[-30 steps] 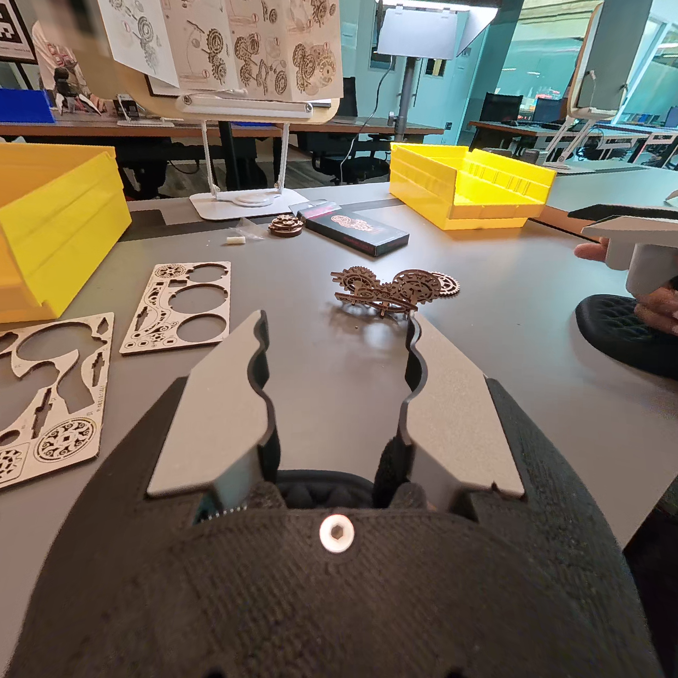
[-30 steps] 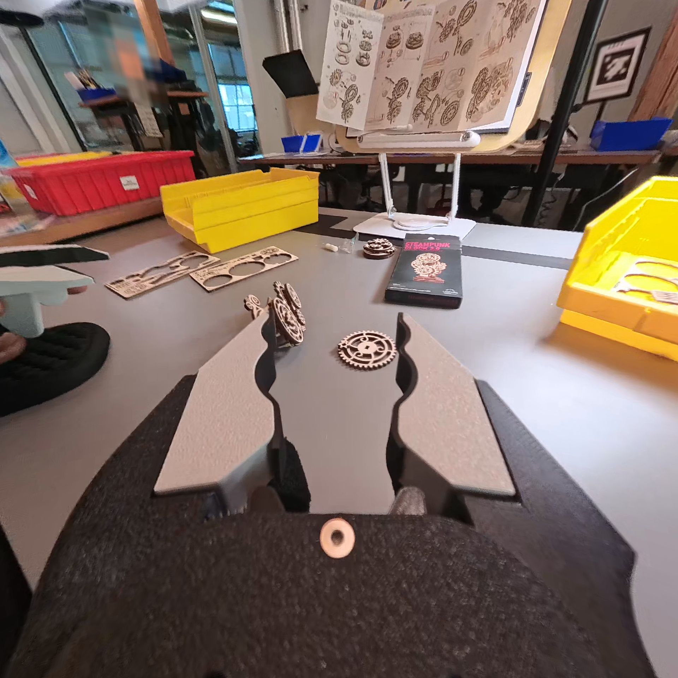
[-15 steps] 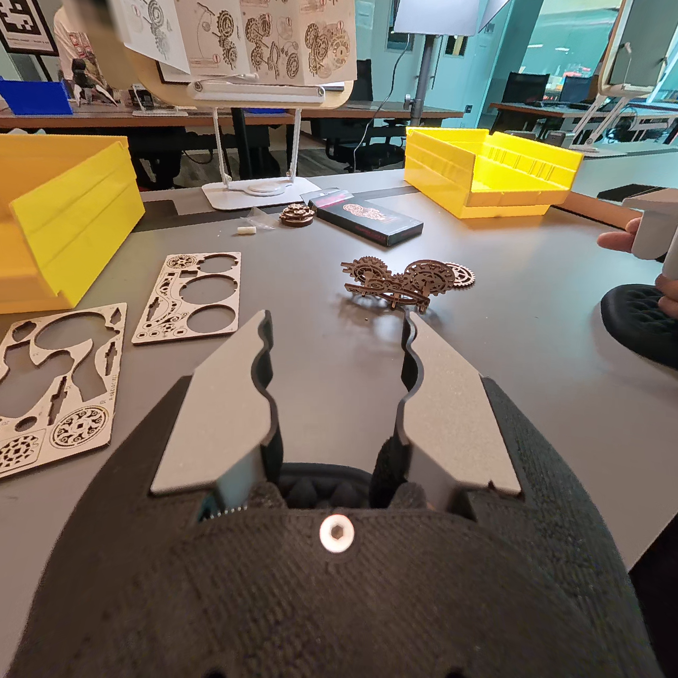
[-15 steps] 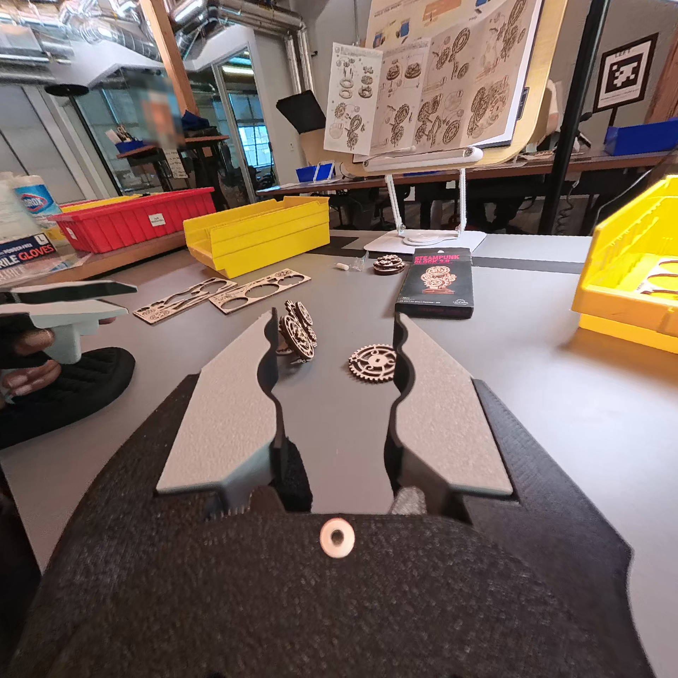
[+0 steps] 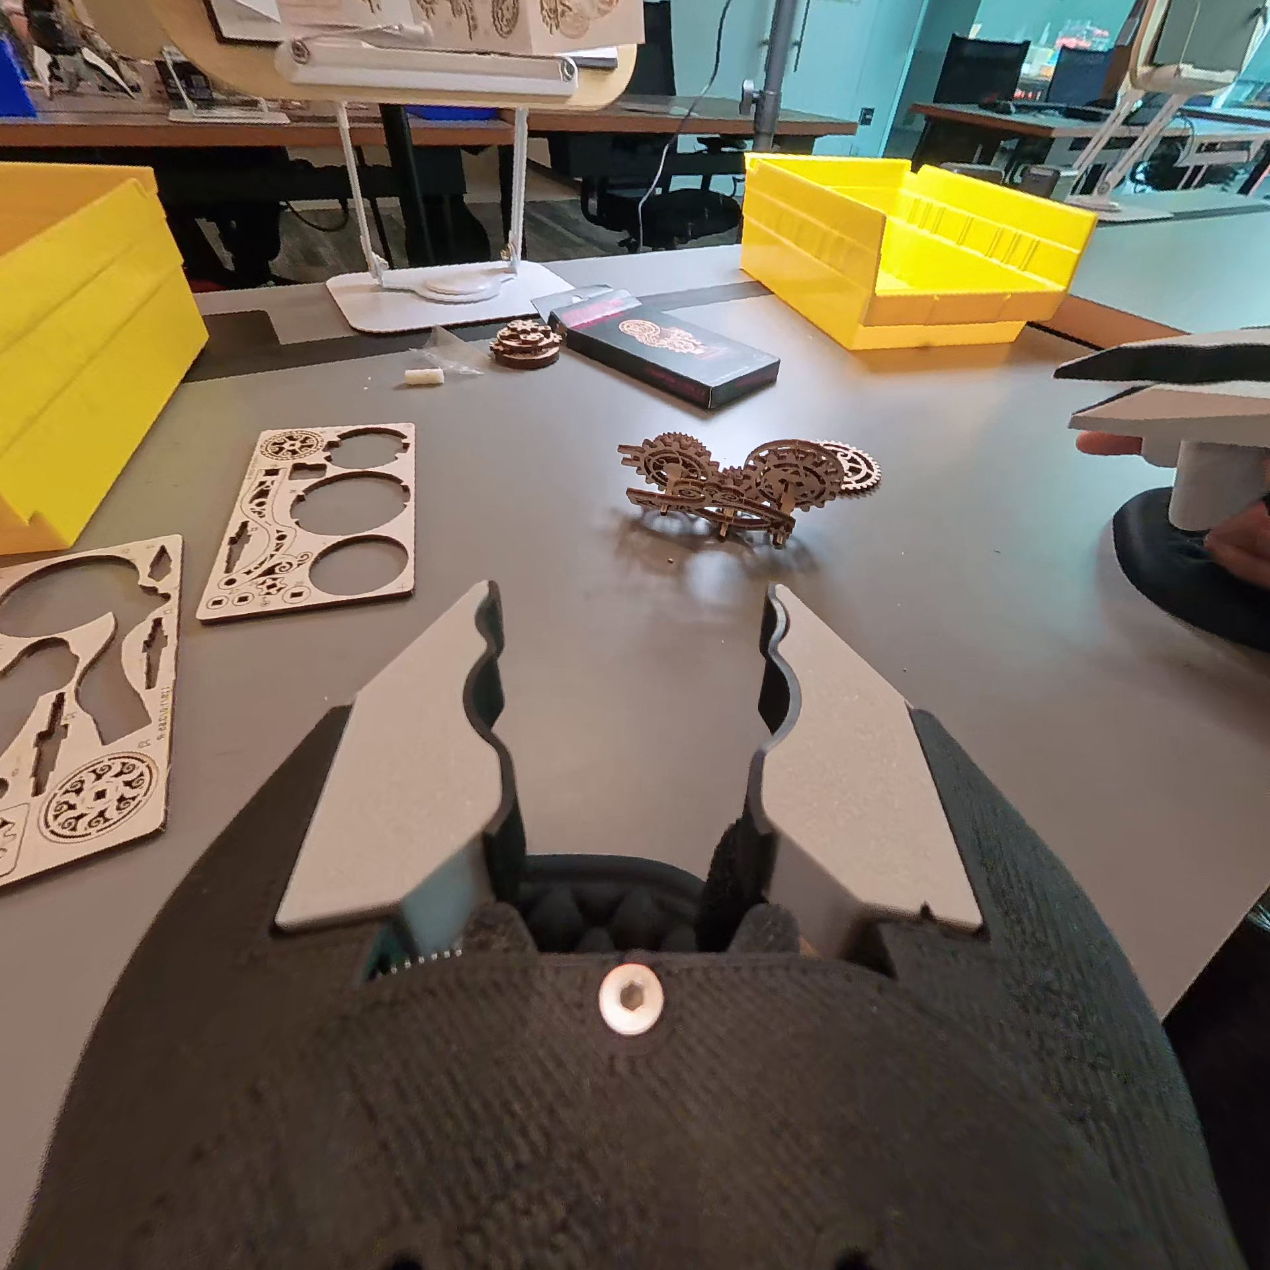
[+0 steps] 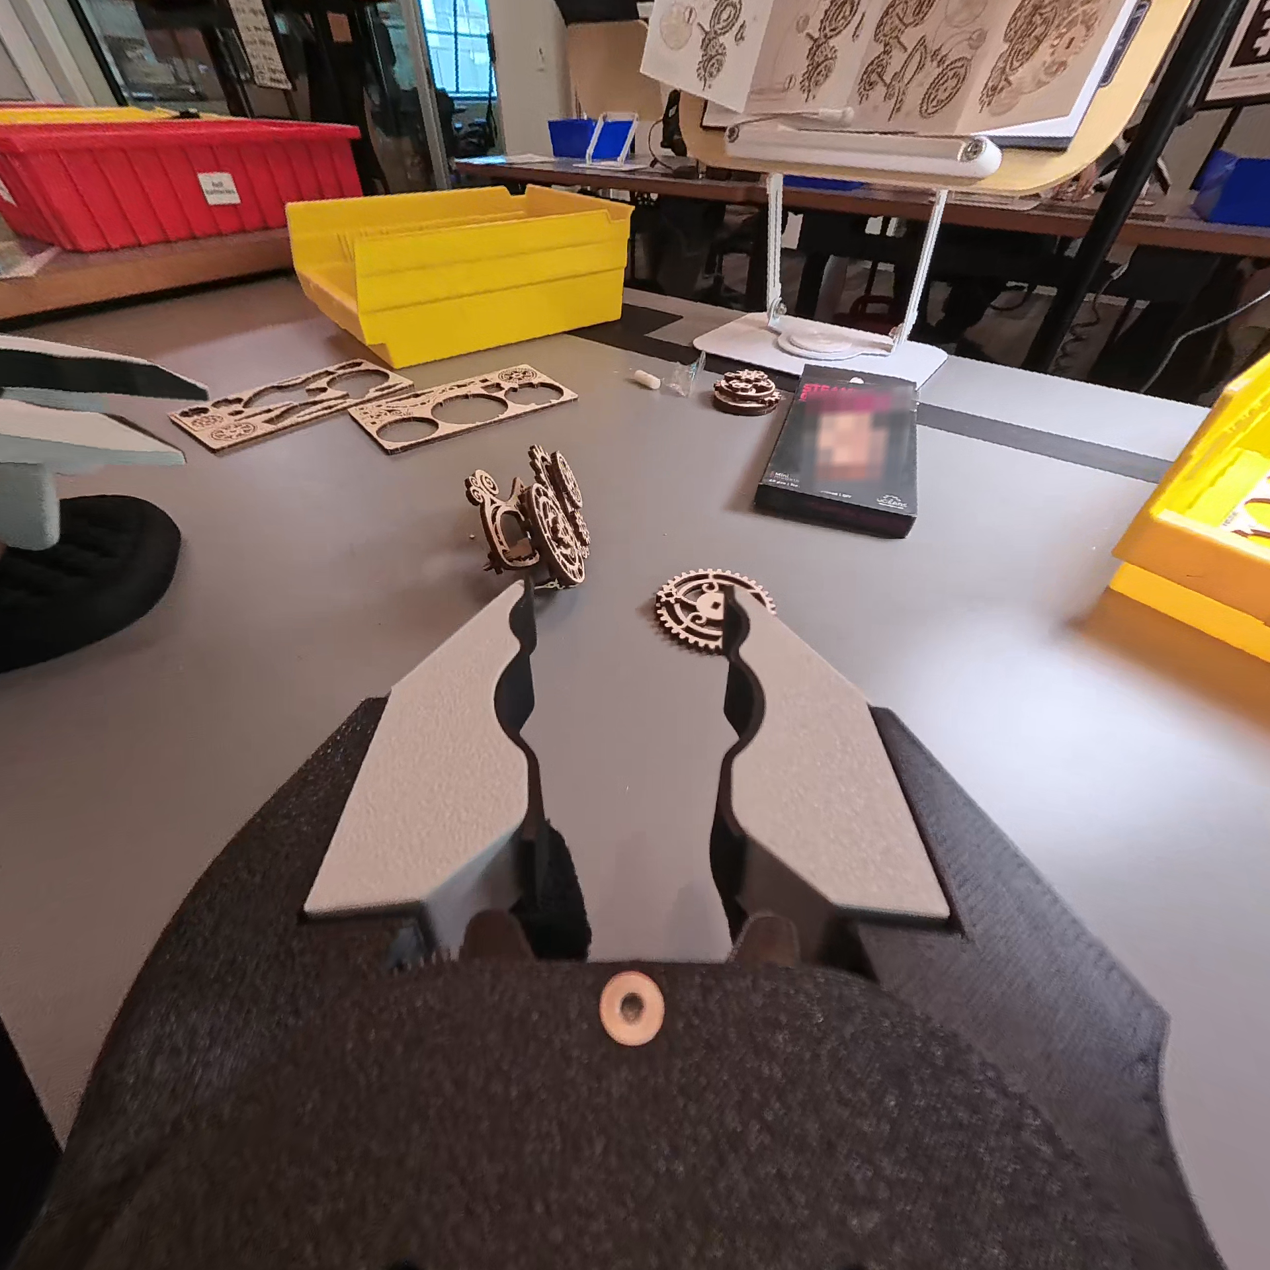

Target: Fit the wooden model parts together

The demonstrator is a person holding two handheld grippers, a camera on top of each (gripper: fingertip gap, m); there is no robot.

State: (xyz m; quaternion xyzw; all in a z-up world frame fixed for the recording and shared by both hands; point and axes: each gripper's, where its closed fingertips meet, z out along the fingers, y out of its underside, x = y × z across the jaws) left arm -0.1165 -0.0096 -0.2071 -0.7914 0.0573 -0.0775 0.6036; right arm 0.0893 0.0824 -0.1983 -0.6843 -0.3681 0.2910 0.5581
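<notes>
A partly built wooden gear model stands on the grey table ahead of my left gripper, which is open and empty. The model also shows in the right wrist view, just beyond my right gripper's left fingertip. A loose wooden gear lies flat by the right gripper's right fingertip; it also shows behind the model in the left wrist view. My right gripper is open and empty. A small stacked gear part sits farther back.
Two punched-out wooden sheets lie left. Yellow bins stand at the left and back right. A black box, a white peg and a book stand with the instruction sheet are at the back. A red bin sits beyond. The loose wooden gear sits 11 cm or so from the ends of my right fingers.
Both grippers have moved forward and lower toward the model. The right gripper's tips now reach the model and the loose gear. Both stay open.
</notes>
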